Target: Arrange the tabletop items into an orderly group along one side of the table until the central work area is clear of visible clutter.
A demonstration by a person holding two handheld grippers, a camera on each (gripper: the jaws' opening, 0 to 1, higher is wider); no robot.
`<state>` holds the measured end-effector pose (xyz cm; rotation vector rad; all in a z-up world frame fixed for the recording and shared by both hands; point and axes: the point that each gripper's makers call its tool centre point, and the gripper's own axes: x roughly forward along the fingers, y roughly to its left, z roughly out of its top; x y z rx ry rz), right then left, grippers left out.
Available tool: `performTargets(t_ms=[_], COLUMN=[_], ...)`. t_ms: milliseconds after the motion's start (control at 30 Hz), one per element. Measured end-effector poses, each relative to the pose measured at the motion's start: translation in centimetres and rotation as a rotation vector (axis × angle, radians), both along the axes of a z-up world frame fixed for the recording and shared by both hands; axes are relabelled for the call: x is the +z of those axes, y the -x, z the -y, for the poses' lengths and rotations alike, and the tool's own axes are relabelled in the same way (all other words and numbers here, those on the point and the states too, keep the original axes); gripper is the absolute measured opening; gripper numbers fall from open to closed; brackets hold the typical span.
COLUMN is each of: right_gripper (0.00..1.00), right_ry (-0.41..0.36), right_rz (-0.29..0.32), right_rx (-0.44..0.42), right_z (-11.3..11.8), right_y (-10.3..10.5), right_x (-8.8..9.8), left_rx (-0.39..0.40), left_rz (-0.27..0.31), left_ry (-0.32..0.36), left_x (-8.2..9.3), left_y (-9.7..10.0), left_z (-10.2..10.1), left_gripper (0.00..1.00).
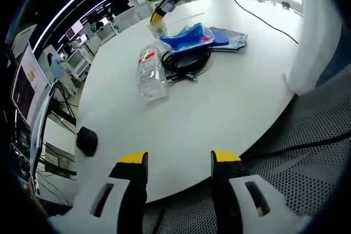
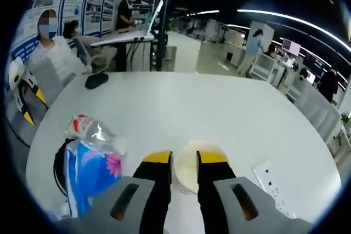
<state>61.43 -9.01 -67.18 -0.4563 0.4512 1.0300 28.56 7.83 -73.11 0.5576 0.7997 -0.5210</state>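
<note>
In the left gripper view, a black mouse point(image 1: 86, 140) sits at lower left on the white table point(image 1: 219, 97); the left gripper point(image 1: 179, 160) hangs with jaws apart, empty. A clear bottle point(image 1: 150, 74), black cable coil point(image 1: 186, 60) and blue packet point(image 1: 189, 37) cluster at upper centre. In the right gripper view, the right gripper point(image 2: 184, 160) clamps a pale cup point(image 2: 189, 172) at bottom centre.

Clear bottle point(image 1: 151, 72) on its side, coiled black cable point(image 1: 186, 60) touching blue packet point(image 1: 189, 38), white table point(image 1: 230, 102)
</note>
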Motion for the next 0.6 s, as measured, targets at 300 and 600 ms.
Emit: performTargets(t_ms=[300,600], right_gripper=[0.44,0.60], right_ry=[-0.044,-0.106], right_rz=[-0.006,-0.015], right_rx=[-0.031,-0.094], right_z=[0.4,1.6], right_y=[1.1,2.9], right_x=[1.2,2.9], left_rx=[0.002,-0.002], left_rz=[0.011,0.024], left_ry=[0.007,0.023], left_x=[0.3,0.5], left_y=[-0.2,-0.3], left_z=[0.0,0.3], left_gripper=[0.46,0.47])
